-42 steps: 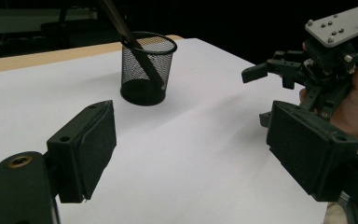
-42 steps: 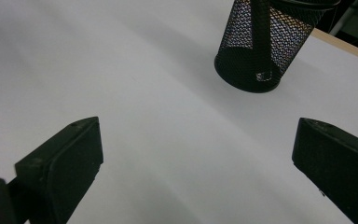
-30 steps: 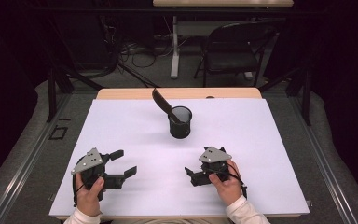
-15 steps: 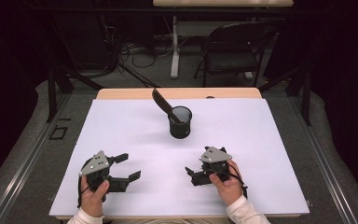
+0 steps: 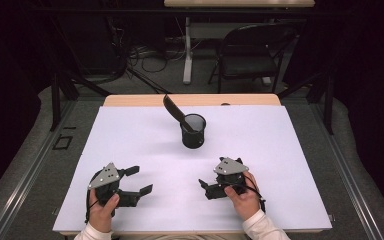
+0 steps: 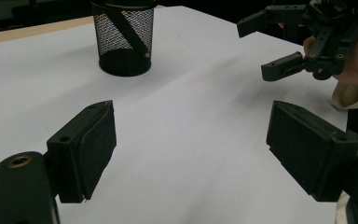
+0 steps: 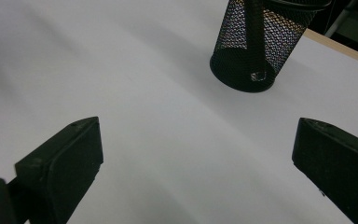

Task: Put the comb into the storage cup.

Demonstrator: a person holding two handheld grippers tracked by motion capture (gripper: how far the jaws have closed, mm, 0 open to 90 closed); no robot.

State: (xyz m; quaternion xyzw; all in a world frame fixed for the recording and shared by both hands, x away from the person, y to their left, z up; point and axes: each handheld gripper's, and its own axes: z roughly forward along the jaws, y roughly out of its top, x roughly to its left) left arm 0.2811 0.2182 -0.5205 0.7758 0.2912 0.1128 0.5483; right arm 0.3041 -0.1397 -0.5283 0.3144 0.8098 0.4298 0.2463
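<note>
Both tools, left [image 5: 136,180] and right [image 5: 206,186], wide and empty; mesh cup [image 5: 193,131] (spatula [image 5: 175,111] leaning toward 11 o'clock) nearer the right, at its 11 o'clock

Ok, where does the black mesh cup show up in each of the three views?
High view: mesh cup at table centre, toward the far edge.
Left gripper view: top left, beyond the jaws.
Right gripper view: top right.
Shared landmark: the dark utensil leaning in the cup, also in both gripper views.
</note>
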